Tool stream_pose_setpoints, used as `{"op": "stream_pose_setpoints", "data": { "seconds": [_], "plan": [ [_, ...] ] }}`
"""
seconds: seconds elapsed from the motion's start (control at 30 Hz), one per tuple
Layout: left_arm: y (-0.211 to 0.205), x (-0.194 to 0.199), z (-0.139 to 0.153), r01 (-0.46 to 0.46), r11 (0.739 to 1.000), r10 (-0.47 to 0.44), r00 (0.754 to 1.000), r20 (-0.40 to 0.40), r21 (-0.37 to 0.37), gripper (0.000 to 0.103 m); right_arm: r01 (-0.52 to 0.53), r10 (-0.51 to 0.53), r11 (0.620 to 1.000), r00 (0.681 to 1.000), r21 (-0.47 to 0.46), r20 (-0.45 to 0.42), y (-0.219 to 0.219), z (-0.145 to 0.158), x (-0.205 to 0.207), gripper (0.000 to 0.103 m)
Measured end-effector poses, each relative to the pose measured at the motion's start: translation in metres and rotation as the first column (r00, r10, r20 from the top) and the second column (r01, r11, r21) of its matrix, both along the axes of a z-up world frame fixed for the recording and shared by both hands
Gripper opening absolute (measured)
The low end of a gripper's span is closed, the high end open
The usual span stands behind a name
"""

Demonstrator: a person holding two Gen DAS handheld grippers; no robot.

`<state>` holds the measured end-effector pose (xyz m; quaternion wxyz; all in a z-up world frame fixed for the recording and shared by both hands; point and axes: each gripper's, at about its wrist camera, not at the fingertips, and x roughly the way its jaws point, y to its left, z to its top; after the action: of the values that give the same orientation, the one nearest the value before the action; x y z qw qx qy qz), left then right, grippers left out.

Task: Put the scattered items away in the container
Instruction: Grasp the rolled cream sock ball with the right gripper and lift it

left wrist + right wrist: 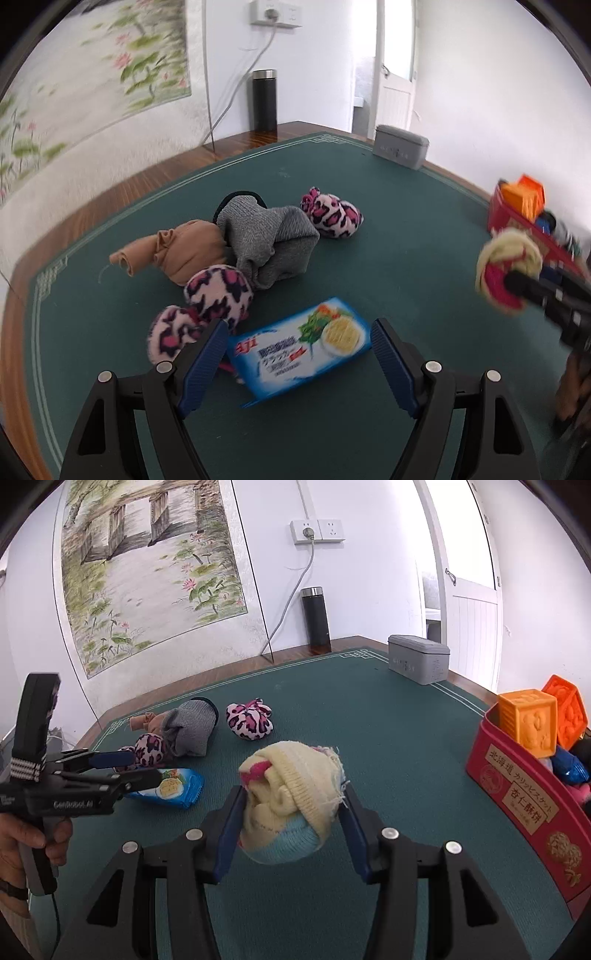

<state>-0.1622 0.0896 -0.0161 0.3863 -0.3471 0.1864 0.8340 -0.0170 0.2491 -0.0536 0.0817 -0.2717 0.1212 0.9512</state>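
Observation:
My right gripper (291,805) is shut on a rolled cream, pink and blue sock (291,801) and holds it above the green mat; it also shows in the left wrist view (506,266). The red tin container (524,805) with orange blocks (528,723) stands to the right. My left gripper (299,350) is open, its fingers either side of a blue snack packet (299,354) on the mat. A pile lies beyond: pink leopard socks (218,291), a tan stocking (184,251), a grey sock (273,240) and another leopard sock (332,214).
A grey box (419,659) stands at the mat's far edge. A black flask (316,620) stands on the wooden tabletop by the wall. The green mat (388,738) covers most of the table.

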Motion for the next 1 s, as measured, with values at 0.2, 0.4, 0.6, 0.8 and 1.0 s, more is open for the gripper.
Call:
{"op": "stream_pose_setpoints", "data": {
  "seconds": [0.2, 0.4, 0.6, 0.8, 1.0],
  "plan": [
    [0.013, 0.007, -0.022, 0.057, 0.992, -0.060, 0.998, -0.023, -0.109, 0.081, 0.003, -0.003, 1.000, 1.000, 0.000, 0.006, -0.001, 0.000, 0.000, 0.055],
    [0.038, 0.033, -0.028, 0.231, 0.969, -0.227, 0.973, 0.045, -0.093, 0.081, 0.020, -0.020, 1.000, 1.000, -0.012, 0.001, 0.002, 0.000, 0.002, 0.055],
    [0.055, 0.056, -0.026, 0.291, 0.947, -0.299, 0.953, -0.041, -0.134, 0.081, 0.065, -0.065, 0.998, 0.997, -0.023, -0.028, 0.013, 0.004, 0.009, 0.055],
    [0.035, 0.021, -0.013, 0.100, 0.992, -0.104, 0.993, -0.050, -0.074, 0.081, 0.082, -0.084, 0.996, 0.996, -0.045, -0.032, 0.018, 0.005, 0.012, 0.055],
    [0.031, 0.006, -0.017, 0.101, 0.995, -0.101, 0.994, 0.045, 0.012, 0.081, 0.072, -0.074, 0.996, 0.997, -0.052, -0.037, 0.016, 0.007, 0.010, 0.055]
  ]
}}
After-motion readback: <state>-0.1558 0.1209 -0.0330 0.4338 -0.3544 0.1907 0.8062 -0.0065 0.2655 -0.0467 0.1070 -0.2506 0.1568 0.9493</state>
